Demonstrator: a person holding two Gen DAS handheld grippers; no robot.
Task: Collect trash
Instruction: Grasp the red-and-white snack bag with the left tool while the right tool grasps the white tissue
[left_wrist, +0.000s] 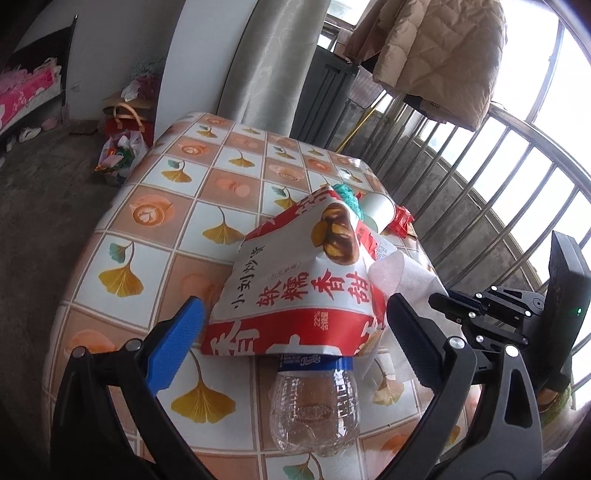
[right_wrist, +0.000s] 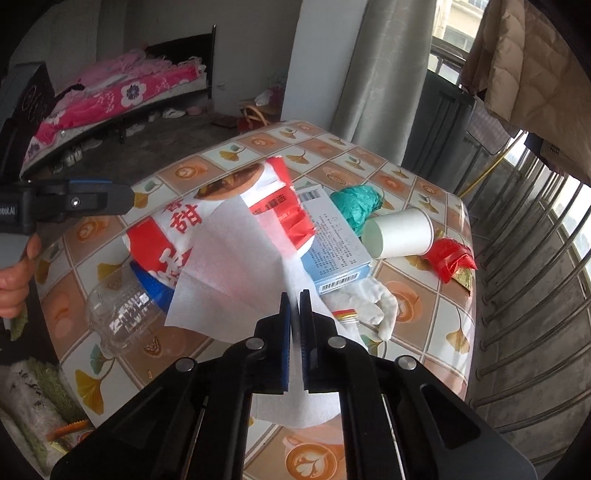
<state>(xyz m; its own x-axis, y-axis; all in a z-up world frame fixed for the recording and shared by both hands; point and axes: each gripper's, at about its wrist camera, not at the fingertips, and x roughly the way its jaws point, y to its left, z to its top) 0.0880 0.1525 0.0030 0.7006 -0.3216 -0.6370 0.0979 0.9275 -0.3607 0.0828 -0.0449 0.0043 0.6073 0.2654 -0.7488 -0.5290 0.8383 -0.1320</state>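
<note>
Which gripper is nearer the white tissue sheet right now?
Right. The right gripper is shut on the white tissue sheet; the left gripper is open around the red-and-white snack bag beside it.

Tabletop (right_wrist: 424, 325): tiled-pattern cover, ginkgo leaves and latte cups, orange and white squares.
Bed (right_wrist: 110, 96): pink floral bedding, dark headboard, against far wall.
Shoes (right_wrist: 173, 112): pale pairs on floor beside bed.
Curtain (right_wrist: 388, 74): grey-green, hanging behind tabletop.
Quilted coat (left_wrist: 439, 55): beige, draped over railing.
Railing (left_wrist: 517, 177): metal bars, along window.
Red bag (left_wrist: 129, 123): on floor, yellow handles.
</note>
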